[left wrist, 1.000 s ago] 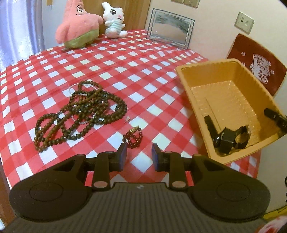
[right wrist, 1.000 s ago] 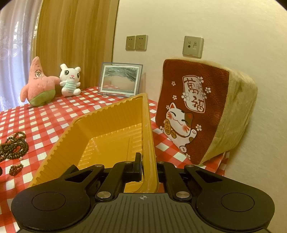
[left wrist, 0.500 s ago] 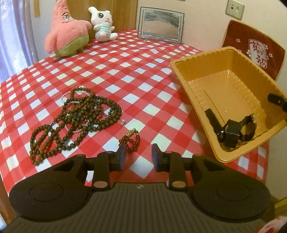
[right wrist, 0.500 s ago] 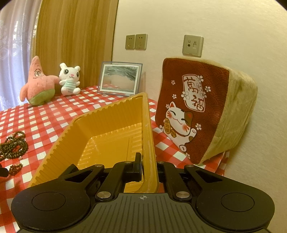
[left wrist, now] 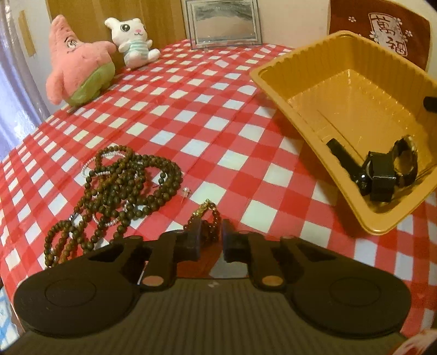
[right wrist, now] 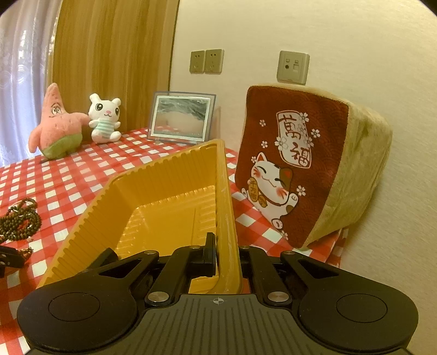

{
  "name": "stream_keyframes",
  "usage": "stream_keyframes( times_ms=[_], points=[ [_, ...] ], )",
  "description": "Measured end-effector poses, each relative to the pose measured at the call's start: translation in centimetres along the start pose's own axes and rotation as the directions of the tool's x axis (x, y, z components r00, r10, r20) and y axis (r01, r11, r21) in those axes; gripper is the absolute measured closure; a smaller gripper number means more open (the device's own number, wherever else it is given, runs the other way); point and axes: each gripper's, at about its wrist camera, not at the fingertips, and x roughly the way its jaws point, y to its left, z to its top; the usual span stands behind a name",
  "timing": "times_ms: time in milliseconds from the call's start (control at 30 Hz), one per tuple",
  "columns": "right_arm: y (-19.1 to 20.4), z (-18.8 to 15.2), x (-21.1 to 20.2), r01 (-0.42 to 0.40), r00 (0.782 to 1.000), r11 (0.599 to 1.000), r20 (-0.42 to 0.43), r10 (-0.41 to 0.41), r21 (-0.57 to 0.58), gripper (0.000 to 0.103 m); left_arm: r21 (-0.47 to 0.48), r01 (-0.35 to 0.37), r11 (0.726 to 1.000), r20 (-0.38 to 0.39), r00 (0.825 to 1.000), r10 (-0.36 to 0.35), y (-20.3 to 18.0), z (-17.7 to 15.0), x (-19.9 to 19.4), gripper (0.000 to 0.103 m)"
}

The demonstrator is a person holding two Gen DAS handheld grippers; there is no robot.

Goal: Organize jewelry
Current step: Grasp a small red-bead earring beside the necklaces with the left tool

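Closing left gripper (left wrist: 210, 236) | red bead bracelet (left wrist: 209, 218) between jaws (pads apart) | right gripper (right wrist: 226, 252) pinching tray wall (right wrist: 225, 207)

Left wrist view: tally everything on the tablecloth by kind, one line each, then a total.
Plush toys: 2, a pink star and a white bunny
Picture frame: 1
Cushion: 1
Tray: 1
Watch in the tray: 1
Bead pile, strands too tangled to count: 1
Red bracelet, left jaws closing around it: 1
Total: 8
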Motion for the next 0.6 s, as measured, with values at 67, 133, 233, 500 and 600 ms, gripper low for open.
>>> stream_keyframes(
  times_ms=[67, 133, 233, 500, 600],
  points=[
    [0.0, 0.0, 0.0, 0.000, 1.000, 1.000, 0.000, 0.000, 0.000, 0.098, 0.010, 0.006, 1.000, -0.003, 1.000, -0.006, 0.1, 0.1, 0.0, 0.099],
    [0.0, 0.0, 0.0, -0.001, 1.000, 1.000, 0.001, 0.001, 0.000, 0.098, 0.003, 0.010, 1.000, -0.005, 1.000, -0.010, 0.2, 0.1, -0.1, 0.099],
    [0.0, 0.0, 0.0, 0.000, 1.000, 1.000, 0.000, 0.000, -0.001, 0.098, -0.004, 0.018, 1.000, 0.015, 1.000, -0.018, 0.4, 0.3, -0.9, 0.099],
    [0.1, 0.0, 0.0, -0.001, 1.000, 1.000, 0.002, 0.001, 0.001, 0.098, -0.072, 0.078, 0.994, 0.118, 0.991, -0.069, 2.2, 2.7, -5.3, 0.099],
    [0.1, 0.0, 0.0, -0.001, 1.000, 1.000, 0.002, 0.001, 0.001, 0.098, -0.091, 0.110, 0.990, 0.154, 0.983, -0.095, 2.9, 3.9, -6.8, 0.099]
  ],
)
